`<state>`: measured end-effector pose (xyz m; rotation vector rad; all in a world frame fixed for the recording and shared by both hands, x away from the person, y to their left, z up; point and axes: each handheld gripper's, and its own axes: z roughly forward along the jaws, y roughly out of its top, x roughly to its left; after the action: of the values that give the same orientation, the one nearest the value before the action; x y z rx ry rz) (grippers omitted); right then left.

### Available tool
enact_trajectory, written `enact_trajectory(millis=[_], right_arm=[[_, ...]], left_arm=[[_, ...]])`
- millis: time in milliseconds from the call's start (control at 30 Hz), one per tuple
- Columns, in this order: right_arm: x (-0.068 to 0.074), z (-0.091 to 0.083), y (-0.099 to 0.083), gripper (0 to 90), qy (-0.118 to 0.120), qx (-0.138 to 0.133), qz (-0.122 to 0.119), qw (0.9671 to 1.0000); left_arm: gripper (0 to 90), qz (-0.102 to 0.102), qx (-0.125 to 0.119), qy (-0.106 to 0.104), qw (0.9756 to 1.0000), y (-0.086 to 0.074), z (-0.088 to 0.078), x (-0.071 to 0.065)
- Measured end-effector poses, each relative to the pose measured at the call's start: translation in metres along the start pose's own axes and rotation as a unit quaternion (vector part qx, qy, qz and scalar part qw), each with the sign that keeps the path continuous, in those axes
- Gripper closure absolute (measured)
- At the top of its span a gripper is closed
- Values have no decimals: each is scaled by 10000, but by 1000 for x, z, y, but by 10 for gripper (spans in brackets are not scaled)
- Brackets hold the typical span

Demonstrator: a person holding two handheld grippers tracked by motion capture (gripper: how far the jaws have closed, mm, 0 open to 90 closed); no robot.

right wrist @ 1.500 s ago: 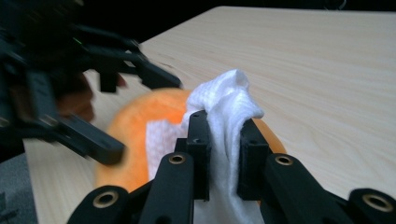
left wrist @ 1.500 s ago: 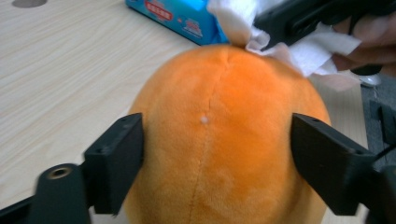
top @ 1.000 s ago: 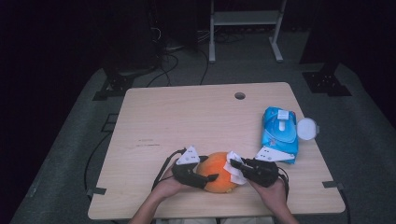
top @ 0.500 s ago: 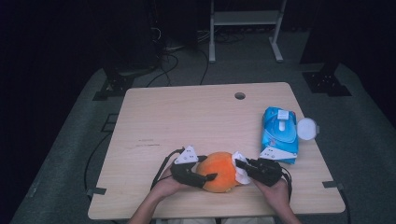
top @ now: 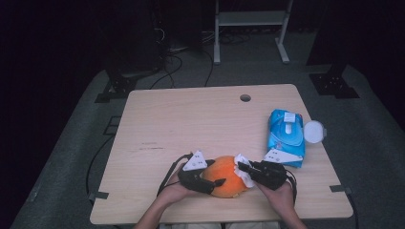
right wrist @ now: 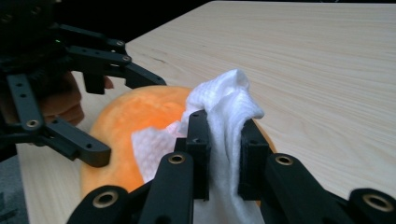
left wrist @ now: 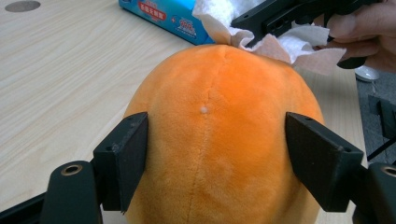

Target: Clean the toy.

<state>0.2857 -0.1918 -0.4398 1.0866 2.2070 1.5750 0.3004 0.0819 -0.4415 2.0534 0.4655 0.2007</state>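
Left gripper view: left gripper clamps round orange plush ball, steadying it | right gripper, beyond the ball, pinches white paper wipe (held for rubbing) against its top

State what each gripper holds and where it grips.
The left gripper clamps the round orange plush ball across its sides. The right gripper pinches a bunched white wet wipe at its middle, against the ball.
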Motion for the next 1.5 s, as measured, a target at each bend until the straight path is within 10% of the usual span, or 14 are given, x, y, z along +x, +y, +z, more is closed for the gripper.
enact_trajectory(millis=[467,733,1067,1333,1500], right_arm=[[22,4,8,777,145,-3,-411,9990],[10,1,3,778,52,21,-286,9996],[22,3,10,778,181,-6,-439,9989],[12,2,4,778,101,33,-328,9994],[13,1,4,778,73,47,-345,9994]], left_arm=[[223,1,-18,9,10000,2,-1,-2],[132,-464,-17,-28,9989,1,-1,7],[215,248,114,32,9996,8,2,-13],[101,-434,21,-140,9990,2,2,3],[231,-232,37,-92,9997,3,2,-2]])
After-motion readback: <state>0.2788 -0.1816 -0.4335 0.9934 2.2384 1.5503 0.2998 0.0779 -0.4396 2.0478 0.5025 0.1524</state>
